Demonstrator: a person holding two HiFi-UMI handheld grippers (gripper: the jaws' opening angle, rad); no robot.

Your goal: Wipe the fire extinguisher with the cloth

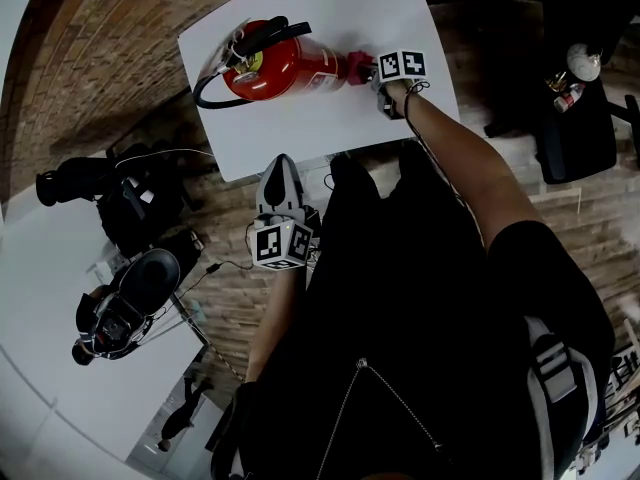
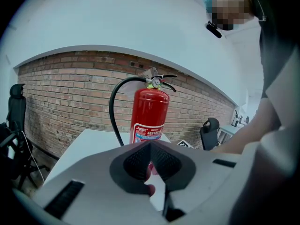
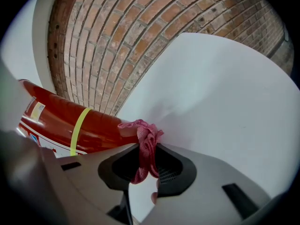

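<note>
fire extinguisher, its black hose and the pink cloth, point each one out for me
fire extinguisher (image 1: 290, 68), head view, on the middle of the red cylinder.
hose (image 2: 111, 104), left gripper view, on the black curve left of the cylinder.
cloth (image 3: 146, 138), right gripper view, on its bunched pink folds.

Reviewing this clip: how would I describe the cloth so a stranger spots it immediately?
On the white table stands a red fire extinguisher. Against its lower body, pinched in the jaws of the right gripper, is the cloth: a small crumpled pink rag, the only soft, pink thing there.
</note>
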